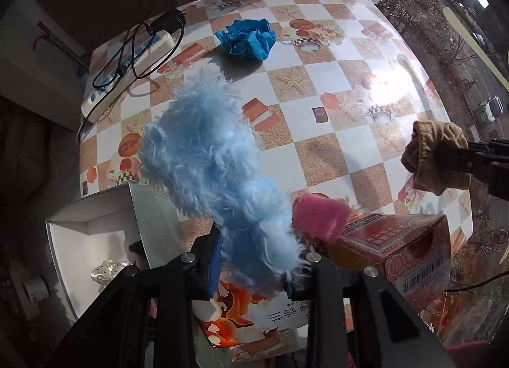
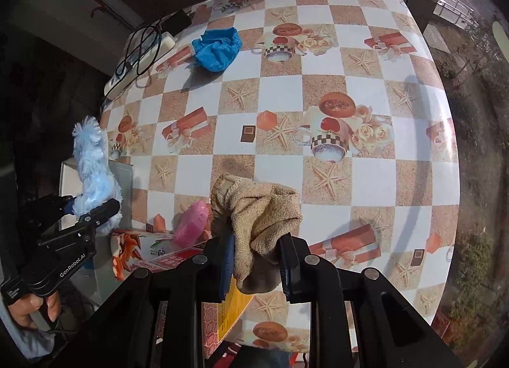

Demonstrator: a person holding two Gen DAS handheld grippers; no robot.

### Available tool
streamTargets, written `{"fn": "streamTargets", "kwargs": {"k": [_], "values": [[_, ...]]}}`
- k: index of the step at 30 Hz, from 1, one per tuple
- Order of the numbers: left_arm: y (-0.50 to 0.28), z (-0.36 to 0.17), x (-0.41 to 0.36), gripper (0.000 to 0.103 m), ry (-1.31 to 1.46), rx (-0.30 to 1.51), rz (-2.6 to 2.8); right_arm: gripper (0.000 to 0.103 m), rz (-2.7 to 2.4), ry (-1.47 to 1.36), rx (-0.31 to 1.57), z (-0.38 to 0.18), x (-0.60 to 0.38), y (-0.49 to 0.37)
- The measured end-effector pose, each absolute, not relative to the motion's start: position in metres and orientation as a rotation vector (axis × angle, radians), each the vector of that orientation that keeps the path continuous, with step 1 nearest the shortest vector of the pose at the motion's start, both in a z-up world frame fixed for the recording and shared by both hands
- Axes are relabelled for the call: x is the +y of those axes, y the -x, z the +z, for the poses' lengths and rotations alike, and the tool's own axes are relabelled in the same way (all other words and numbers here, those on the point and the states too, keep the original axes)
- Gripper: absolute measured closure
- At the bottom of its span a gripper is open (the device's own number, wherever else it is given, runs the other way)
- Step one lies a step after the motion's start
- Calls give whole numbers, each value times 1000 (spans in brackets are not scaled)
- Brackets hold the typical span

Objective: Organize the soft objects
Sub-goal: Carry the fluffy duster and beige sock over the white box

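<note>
The left gripper (image 1: 254, 269) has its jaws clamped on the tail end of a fluffy blue plush (image 1: 210, 158), which hangs above the desk (image 1: 318, 151), over the near-left corner beside the white box (image 1: 92, 231). The right gripper (image 2: 257, 263) has its jaws pressed together on a bunched tan sock (image 2: 254, 209), also lifted clear of the desk, nearer its front edge.

Both grips look shallow. The plush is pinched only at one end, so its long body could swing, brush the white box's wall or the red box (image 1: 404, 247), and slide free. The sock is caught by a fold; a quick swing might let the cloth slip out and drop beside the boxes rather than into one. The pink sponge (image 1: 318, 217) sits on the red box's rim and could be knocked off by a dangling end.

Both grippers point steeply down at the desk, the left almost straight down. A hand (image 2: 31, 307) grips the left gripper's handle, left of the desk. A crumpled blue cloth (image 1: 246, 38) lies at the desk's far side, near the power strip (image 1: 127, 65), untouched.
</note>
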State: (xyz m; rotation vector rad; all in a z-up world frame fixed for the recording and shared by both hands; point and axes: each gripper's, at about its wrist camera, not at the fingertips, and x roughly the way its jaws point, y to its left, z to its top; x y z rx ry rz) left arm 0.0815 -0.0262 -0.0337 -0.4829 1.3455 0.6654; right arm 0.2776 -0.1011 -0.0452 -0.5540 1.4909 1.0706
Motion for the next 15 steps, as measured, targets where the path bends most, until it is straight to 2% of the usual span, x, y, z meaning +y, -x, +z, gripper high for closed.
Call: {"fn": "streamTargets", "kwargs": {"k": [9,15], "values": [[-48,-6,-56,69,407,1308,654,77,1128,556,1439,-3,-107,-236],[-13,-3,-54,69,450,1288,704,77,1210,612,1419,12,-102,-190]]}}
